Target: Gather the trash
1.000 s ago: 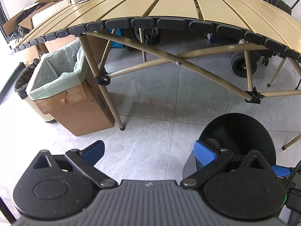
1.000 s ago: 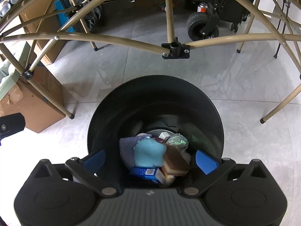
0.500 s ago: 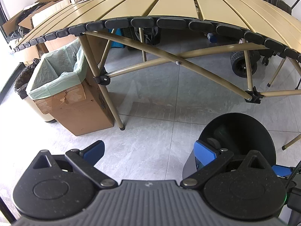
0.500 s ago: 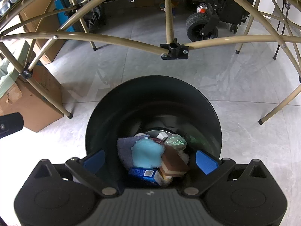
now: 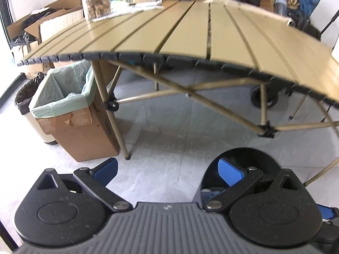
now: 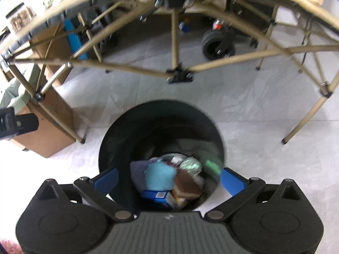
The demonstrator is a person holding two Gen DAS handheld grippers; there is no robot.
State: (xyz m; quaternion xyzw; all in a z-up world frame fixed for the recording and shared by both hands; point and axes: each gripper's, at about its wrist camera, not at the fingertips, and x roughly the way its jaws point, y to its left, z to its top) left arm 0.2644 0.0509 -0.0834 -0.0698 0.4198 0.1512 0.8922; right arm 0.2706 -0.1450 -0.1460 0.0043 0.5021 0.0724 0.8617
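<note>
Trash point(image 6: 167, 180) sits in black bin point(image 6: 110, 144) on floor, directly below right hand-held gripper point(image 6: 168, 180), jaws apart, empty. Left hand-held gripper point(image 5: 167, 169) also apart, empty, left of bin, facing table point(image 5: 190, 33). Right is nearer bin. No loose trash discernible nr bin.

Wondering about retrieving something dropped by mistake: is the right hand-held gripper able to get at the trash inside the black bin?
Probably yes: the right hand-held gripper is open above the black bin, nothing covering the trash.
</note>
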